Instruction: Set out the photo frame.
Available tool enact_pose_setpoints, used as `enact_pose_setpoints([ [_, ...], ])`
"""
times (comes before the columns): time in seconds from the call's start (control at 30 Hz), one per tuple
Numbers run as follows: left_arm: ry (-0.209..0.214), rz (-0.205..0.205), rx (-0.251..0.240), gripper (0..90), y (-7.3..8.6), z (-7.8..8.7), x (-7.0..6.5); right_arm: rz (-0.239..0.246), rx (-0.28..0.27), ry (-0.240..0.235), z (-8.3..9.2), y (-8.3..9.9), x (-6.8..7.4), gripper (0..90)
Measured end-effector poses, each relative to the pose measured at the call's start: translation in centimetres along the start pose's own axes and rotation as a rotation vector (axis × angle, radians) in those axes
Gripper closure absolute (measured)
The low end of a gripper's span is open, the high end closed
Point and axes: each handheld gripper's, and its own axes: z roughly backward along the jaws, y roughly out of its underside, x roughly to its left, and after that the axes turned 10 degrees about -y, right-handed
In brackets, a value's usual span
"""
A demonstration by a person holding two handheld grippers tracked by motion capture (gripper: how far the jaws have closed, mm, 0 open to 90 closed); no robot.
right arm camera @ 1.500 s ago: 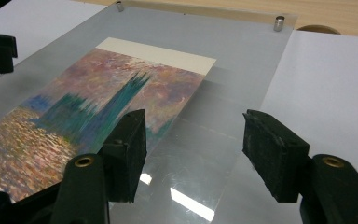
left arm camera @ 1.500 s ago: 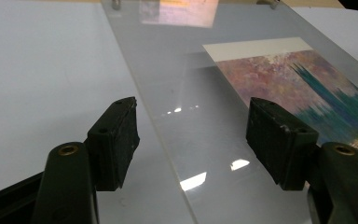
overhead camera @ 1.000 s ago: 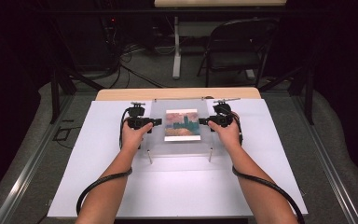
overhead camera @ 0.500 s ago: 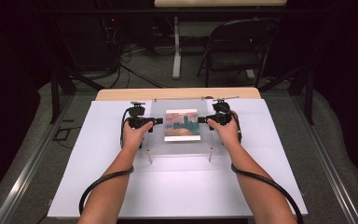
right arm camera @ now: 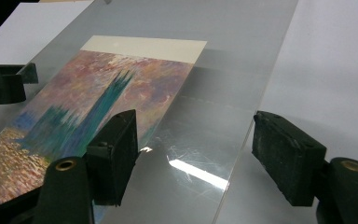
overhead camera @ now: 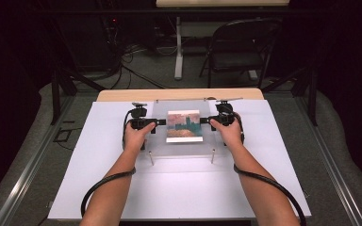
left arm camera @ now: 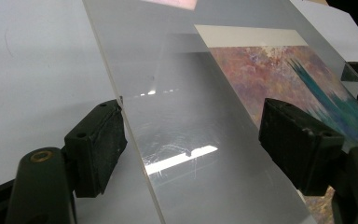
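The white table [overhead camera: 99,188] is filling the lower half of the high view. In the middle of the frame, a clear plastic sheet [overhead camera: 184,148] is lying flat over a colorful picture [overhead camera: 184,126], its long side running left to right. The left gripper [overhead camera: 156,122] is sitting at the sheet's left edge and the right gripper [overhead camera: 204,121] at its right edge, equally near. Both have just been opening their jaws; the sheet's edge is sitting between them, but the pads [left arm camera: 95,147] are not pressing it.

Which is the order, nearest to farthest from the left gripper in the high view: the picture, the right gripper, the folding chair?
1. The picture, just right of the left gripper, under the clear sheet.
2. The right gripper, beyond the picture's right edge.
3. The folding chair, on the floor behind the table.
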Motion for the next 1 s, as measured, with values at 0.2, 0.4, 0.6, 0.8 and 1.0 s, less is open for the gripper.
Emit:
enact_pose_setpoints([
  [0.2, 0.001, 0.008, -0.002, 23.4, 0.05, 0.03, -0.03, -0.025, 0.004, -0.017, -0.08, -0.04, -0.29, 29.6],
  [0.4, 0.008, 0.018, 0.003, 26.7, 0.0, 0.16, 0.24, -0.049, 0.004, -0.035, -0.27, -0.01, -0.36, 29.7],
  [0.6, 0.005, 0.021, 0.007, 27.5, -0.13, 0.21, 0.21, -0.041, 0.014, -0.018, -0.27, -0.22, -0.11, 29.8],
  [0.8, 0.0, 0.033, -0.003, 28.6, -0.08, 0.16, 0.19, -0.033, 0.022, 0.0, -0.11, -0.25, 0.11, 30.2],
  [1.0, -0.002, 0.027, -0.006, 28.7, -0.11, 0.22, 0.13, -0.036, 0.008, -0.004, -0.11, -0.21, 0.1, 30.9],
])
